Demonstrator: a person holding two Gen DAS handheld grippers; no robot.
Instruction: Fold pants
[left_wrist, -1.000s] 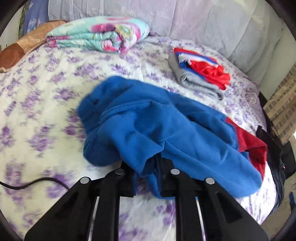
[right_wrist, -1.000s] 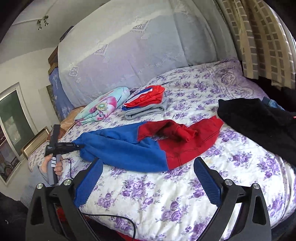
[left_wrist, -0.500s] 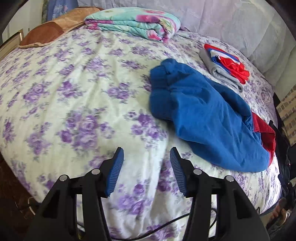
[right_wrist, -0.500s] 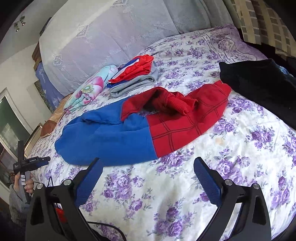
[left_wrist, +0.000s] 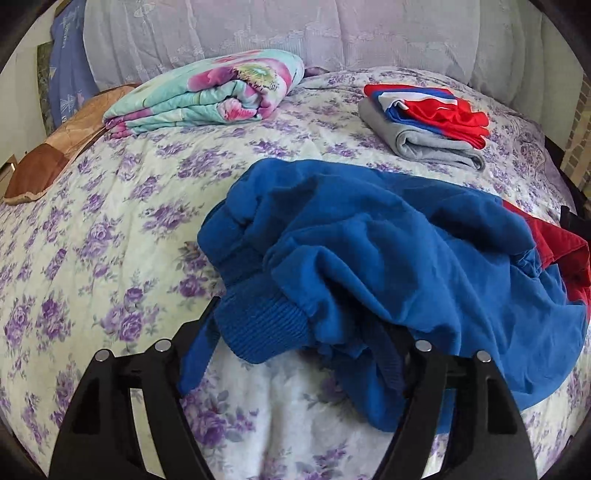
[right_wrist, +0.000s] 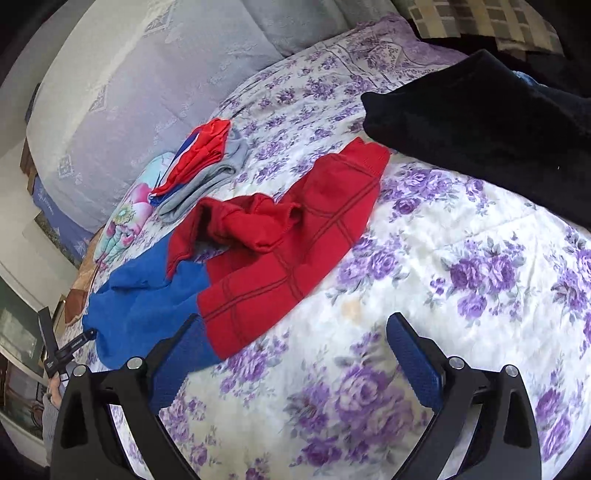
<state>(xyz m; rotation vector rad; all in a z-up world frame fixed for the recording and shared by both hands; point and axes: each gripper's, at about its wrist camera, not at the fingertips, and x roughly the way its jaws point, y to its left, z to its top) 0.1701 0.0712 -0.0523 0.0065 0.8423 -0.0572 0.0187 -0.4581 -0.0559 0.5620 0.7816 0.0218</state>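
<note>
Left wrist view: the pants (left_wrist: 388, 258), blue at the legs and red at the waist end, lie rumpled across the middle of the bed (left_wrist: 92, 258), cuffs bunched toward its near edge. The left gripper (left_wrist: 295, 350) had a cuff pinched a second ago; its jaws have just been opening and now stand wide, the ribbed cuff (left_wrist: 266, 321) between them but no pad visibly pressing it. So it looks like a regrasp is coming, not a fold yet. The right gripper (right_wrist: 295, 354) has dropped closer to the red half, jaws apart and empty, its left pad just over the fabric's near edge. Further up the bed: a folded clothes stack (left_wrist: 424, 122), a flowered quilt (left_wrist: 207, 96), and dark garments (right_wrist: 480, 122) at the right edge.
</note>
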